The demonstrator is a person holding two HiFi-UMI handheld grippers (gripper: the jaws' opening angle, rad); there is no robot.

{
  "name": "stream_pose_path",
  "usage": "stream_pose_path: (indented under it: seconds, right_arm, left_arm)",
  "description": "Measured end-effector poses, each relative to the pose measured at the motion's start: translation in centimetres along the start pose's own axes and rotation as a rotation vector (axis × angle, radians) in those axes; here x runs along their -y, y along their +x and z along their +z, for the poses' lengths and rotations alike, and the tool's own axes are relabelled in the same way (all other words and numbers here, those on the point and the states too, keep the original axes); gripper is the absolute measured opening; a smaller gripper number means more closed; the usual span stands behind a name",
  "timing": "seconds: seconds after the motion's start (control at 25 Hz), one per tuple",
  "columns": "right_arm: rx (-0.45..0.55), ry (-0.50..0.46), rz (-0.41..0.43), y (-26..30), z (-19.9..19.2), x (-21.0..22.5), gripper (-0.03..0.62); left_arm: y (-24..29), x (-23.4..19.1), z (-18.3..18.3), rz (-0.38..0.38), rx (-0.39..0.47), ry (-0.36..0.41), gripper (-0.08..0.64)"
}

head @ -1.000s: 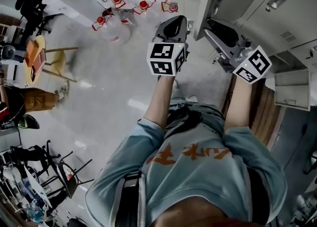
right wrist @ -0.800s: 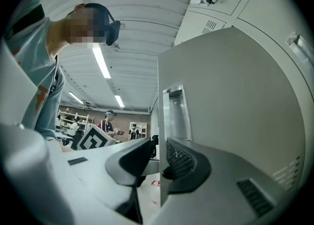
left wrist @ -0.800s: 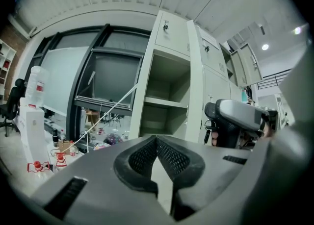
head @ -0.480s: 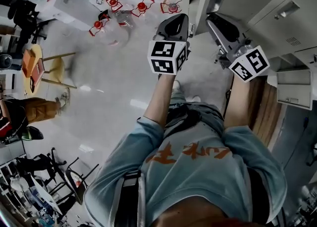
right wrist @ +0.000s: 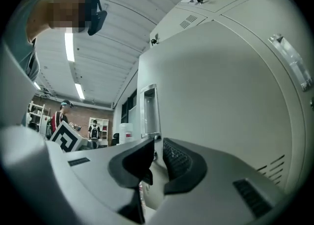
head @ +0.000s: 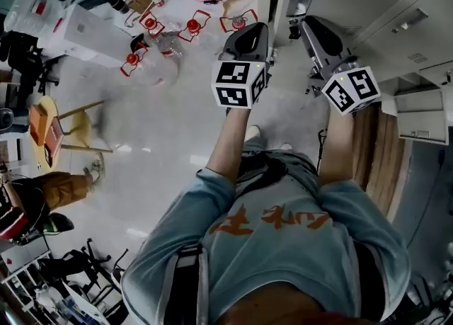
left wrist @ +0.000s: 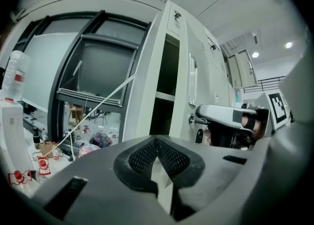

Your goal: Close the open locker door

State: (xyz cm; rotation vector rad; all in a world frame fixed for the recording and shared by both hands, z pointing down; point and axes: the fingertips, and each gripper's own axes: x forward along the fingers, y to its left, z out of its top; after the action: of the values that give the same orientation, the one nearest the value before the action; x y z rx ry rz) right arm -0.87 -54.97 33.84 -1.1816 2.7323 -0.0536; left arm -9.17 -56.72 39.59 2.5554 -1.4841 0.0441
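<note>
Between the pads of your right gripper (right wrist: 156, 162) sits the free edge of the locker door (right wrist: 221, 96). The jaws are closing on it, and a thin gap shows between them. The door's pale face fills that gripper's view, with its recessed handle (right wrist: 149, 111) just above the jaws.

Your left gripper (left wrist: 157, 153) has its fingertips pressed together and nothing between them. It hangs in the air just left of the door, apart from it.

From the left gripper view, the door stands swung out from the locker compartment (left wrist: 167, 72). Your right gripper is at its outer side. The compartment is dark inside, and a shelf (left wrist: 164, 96) crosses it. You cannot tell whether anything rests on the shelf.

In the head view, both your arms reach forward side by side. The door is at the top, between the two grippers. To the right of it, the row of lockers (head: 417, 5) shows closed fronts.

Out on the floor (head: 163, 125) to your left lies a clear plastic bottle (head: 164, 47). Small red-capped items (head: 192, 26) are scattered round it.
</note>
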Motion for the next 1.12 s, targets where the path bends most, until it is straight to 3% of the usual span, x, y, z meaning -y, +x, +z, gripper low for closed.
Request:
stream_pose_path:
  seconds: [0.48,0.84,1.12]
  right_arm:
    - [-0.045,-0.001,-0.355,1.5,-1.0,6.0,0.057]
    - [-0.076,-0.047,-0.481,2.3,-1.4,7.8,0.031]
    - [-0.078,-0.057,-0.503,2.1,-1.1,7.7,0.029]
  left_arm:
    - [3.4,-0.7,1.0,-0.126,0.039,0.004,0.021]
    - [4.3,-0.7,1.1,-0.174,0.055,0.013,0.021]
    - [4.5,0.1,1.6,-0.198,0.067,0.021,0.021]
